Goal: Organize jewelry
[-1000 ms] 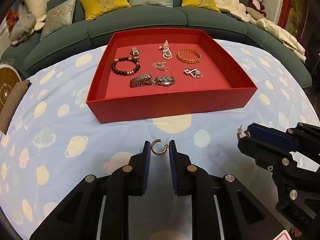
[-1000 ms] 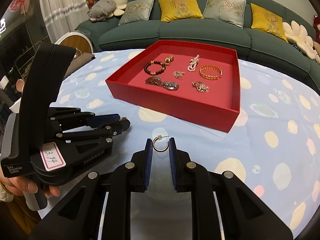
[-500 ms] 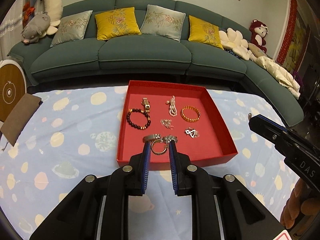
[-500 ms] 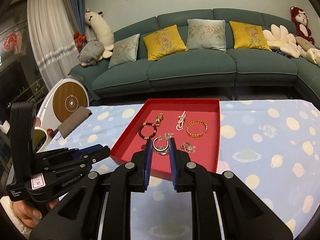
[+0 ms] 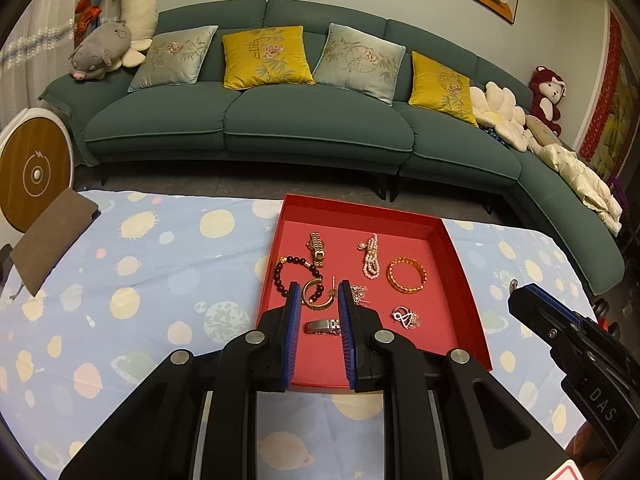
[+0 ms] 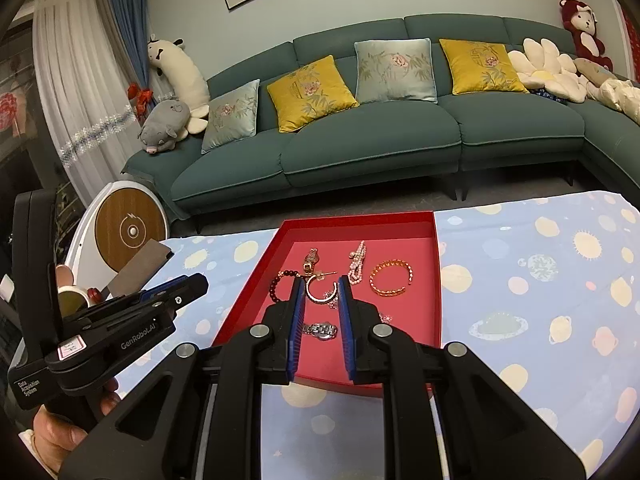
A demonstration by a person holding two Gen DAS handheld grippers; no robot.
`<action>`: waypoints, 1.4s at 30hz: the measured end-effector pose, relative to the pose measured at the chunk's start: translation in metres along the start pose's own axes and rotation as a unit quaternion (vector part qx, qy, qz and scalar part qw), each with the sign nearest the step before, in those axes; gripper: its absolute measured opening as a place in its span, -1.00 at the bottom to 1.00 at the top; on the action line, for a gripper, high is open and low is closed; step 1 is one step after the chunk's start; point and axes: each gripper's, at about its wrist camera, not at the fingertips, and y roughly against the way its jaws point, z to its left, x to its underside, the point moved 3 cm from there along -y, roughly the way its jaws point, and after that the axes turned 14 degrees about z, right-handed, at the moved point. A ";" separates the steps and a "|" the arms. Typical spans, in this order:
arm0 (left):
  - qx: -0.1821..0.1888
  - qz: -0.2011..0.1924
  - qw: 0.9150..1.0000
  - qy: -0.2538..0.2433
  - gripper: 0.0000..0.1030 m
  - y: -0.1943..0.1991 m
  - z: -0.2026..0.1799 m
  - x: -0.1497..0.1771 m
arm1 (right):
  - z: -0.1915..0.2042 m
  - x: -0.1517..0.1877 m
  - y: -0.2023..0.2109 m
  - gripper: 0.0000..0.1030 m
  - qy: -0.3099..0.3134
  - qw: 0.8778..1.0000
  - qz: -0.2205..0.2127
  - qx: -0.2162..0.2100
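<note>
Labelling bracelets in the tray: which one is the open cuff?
The orange bracelet at the tray's right side: its ring has a gap. The dark beaded bracelet, left, looks like a closed loop.

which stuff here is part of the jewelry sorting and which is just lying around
Part of the job:
- gold hoop earring in the left gripper
- rose-gold hoop earring in the right gripper
- red cardboard tray
- dark beaded bracelet, amber bangle, pearl strand

Just lying about:
- brown pouch
- green sofa
- grey plush pig
</note>
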 end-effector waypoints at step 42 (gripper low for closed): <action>-0.014 0.042 0.999 -0.002 -0.68 -0.069 -0.004 -0.035 | -0.037 -0.019 -0.075 -0.69 -0.026 0.998 0.050 0.036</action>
